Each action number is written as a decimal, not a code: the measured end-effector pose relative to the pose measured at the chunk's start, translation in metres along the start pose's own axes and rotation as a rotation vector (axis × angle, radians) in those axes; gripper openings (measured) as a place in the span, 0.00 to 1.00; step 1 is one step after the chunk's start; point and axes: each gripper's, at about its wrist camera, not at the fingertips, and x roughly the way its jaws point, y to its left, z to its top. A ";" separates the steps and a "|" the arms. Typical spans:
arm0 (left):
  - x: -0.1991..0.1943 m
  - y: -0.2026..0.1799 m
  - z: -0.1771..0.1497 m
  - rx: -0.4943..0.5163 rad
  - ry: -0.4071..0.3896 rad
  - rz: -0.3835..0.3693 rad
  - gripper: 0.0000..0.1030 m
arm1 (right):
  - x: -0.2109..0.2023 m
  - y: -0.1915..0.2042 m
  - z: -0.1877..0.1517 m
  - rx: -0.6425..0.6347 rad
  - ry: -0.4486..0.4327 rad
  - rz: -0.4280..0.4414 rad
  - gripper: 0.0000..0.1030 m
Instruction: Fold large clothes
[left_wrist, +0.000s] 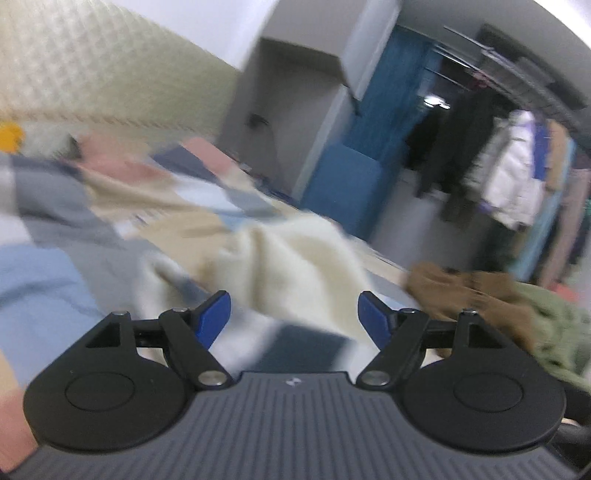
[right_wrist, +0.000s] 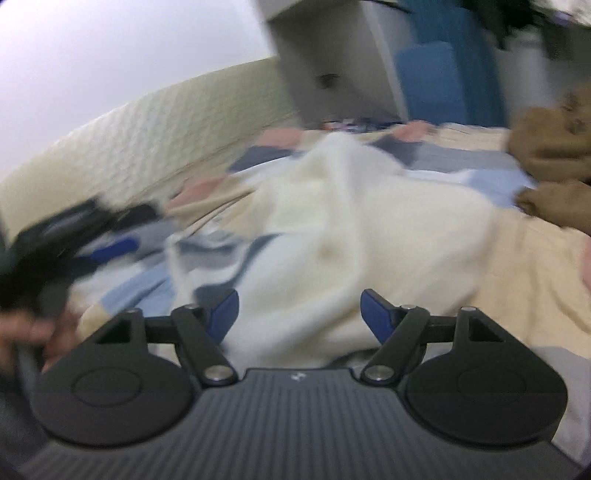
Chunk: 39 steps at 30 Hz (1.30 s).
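- Your left tongs gape wide, holding nothing.
- Your right tongs gape wide above the cream garment on the bed.

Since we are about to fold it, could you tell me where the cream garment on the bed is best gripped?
Probably the raised ridge of the cream garment, approached from the near side: that fold stands up off the patchwork bedspread, so open fingers could close across it. Blur hides hems and corners.
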 end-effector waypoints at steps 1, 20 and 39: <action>0.001 -0.009 -0.006 -0.011 0.036 -0.044 0.77 | 0.000 -0.009 0.002 0.033 0.001 -0.033 0.72; 0.096 -0.039 -0.123 -0.447 0.529 -0.396 0.77 | 0.064 -0.154 0.032 0.546 0.084 -0.168 0.74; 0.128 0.005 -0.112 -0.655 0.352 -0.309 0.62 | 0.121 -0.209 0.041 0.542 0.130 0.012 0.25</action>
